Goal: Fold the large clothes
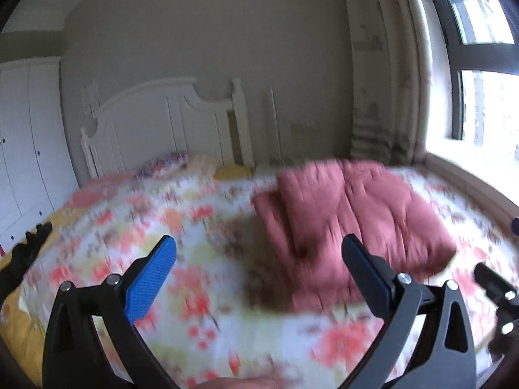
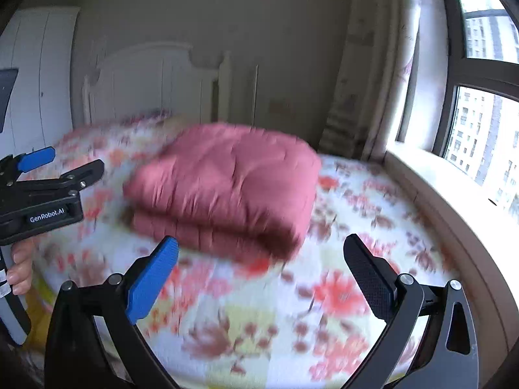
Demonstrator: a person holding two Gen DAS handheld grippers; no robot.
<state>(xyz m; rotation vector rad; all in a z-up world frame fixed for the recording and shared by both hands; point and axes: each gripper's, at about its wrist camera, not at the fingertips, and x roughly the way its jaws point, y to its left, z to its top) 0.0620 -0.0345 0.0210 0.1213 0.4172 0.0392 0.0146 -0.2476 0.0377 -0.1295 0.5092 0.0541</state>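
Observation:
A folded dusty-pink quilted garment point(image 1: 350, 220) lies on the floral bedspread point(image 1: 181, 227), right of centre in the left wrist view. From the right wrist it is the thick pink bundle point(image 2: 227, 184) lying in the middle of the bed point(image 2: 324, 291). My left gripper point(image 1: 259, 259) is open and empty, hovering above the bed just short of the garment's near edge. My right gripper point(image 2: 261, 259) is also open and empty, in front of the bundle. The left gripper point(image 2: 61, 168) shows at the left of the right wrist view, held by a hand point(image 2: 19, 269). Both views are motion-blurred.
A white headboard point(image 1: 168, 123) stands at the far end of the bed, with a white wardrobe point(image 1: 26, 136) to its left. A window ledge point(image 2: 454, 201) and curtain point(image 2: 366, 97) run along the right side. Pillows point(image 1: 175, 162) lie by the headboard.

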